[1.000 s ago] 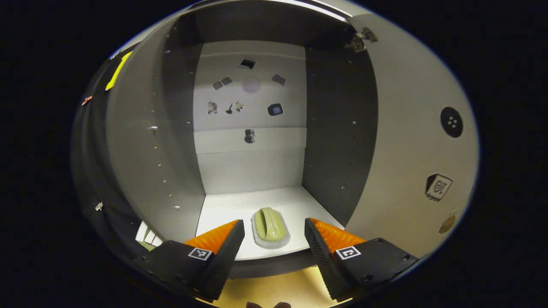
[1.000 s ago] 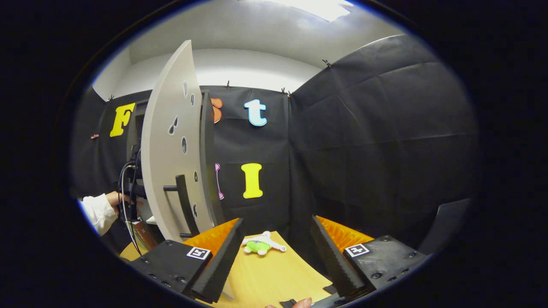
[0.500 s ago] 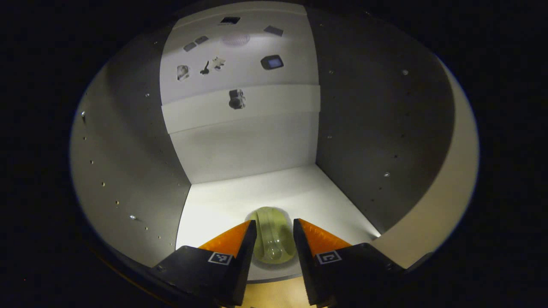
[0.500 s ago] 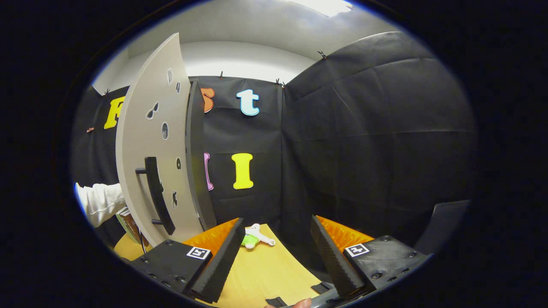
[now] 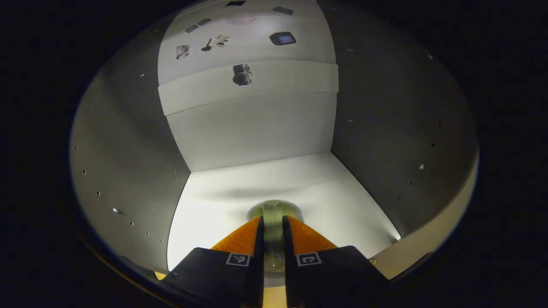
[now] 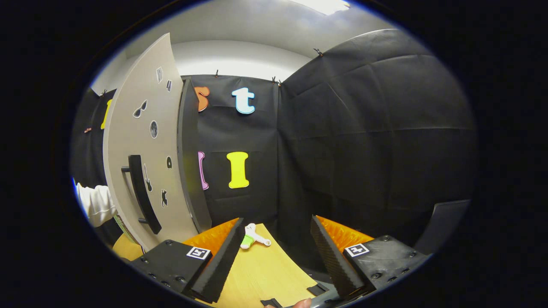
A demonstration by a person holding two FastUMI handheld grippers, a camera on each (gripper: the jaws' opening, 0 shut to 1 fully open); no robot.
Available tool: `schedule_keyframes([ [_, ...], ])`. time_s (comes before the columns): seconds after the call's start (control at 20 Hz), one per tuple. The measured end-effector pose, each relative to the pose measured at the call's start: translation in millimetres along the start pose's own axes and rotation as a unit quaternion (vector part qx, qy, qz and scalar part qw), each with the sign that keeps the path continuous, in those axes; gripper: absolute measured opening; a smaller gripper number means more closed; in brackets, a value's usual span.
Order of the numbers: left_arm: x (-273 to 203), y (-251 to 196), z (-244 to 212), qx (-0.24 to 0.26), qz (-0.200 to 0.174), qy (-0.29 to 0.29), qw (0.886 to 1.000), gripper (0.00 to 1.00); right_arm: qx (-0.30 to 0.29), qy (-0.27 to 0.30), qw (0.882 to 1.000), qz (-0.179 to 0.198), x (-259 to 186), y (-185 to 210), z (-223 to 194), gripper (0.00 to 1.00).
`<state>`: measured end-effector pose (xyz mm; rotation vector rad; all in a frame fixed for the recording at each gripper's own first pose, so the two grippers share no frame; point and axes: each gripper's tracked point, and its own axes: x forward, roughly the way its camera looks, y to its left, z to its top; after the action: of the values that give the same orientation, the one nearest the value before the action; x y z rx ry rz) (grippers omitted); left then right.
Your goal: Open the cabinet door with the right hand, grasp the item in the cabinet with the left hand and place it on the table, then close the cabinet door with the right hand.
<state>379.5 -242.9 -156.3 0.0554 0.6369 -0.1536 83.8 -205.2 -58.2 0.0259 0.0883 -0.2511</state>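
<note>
Green item (image 5: pixel 271 210) on cabinet floor (image 5: pixel 325 192)

Left gripper view sits deep inside the cabinet (image 5: pixel 252 128), close to its floor, facing the back wall. Right gripper view hangs outside over the bench (image 6: pixel 261 273), facing the open door (image 6: pixel 141 141) (the same cabinet's) and booth wall.

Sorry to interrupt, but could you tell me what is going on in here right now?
A person is working with a hand-held gripper in each hand at a cabinet. The cabinet door stands open. The left hand-held gripper has reached inside and its fingers are closed on the ridge of a pale green scrubbing brush that rests on the cabinet floor. The right hand-held gripper waits open above the wooden table, where a small green and white toy lies. The brush is not yet lifted out.
</note>
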Motion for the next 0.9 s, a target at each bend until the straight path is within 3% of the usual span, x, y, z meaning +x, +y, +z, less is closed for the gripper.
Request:
schedule_keyframes([
  [0.2, -25.7, 6.5, -0.5, -0.005, -0.007, -0.015, 1.0, 0.2, 0.001, -0.001, 1.0, 0.013, -4.2, 11.7, 1.4, 0.98],
  [0.5, -115.4, 12.7, -5.9, -0.003, -0.029, -0.078, 0.997, 0.2, 0.014, -0.005, 0.999, 0.039, -9.3, 41.1, 4.6, 1.0],
  [0.9, -208.9, 10.1, -92.0, -0.015, -0.038, -0.111, 0.993, 0.2, 0.0, -0.007, 0.998, 0.065, -7.0, 77.0, 7.5, 0.98],
])
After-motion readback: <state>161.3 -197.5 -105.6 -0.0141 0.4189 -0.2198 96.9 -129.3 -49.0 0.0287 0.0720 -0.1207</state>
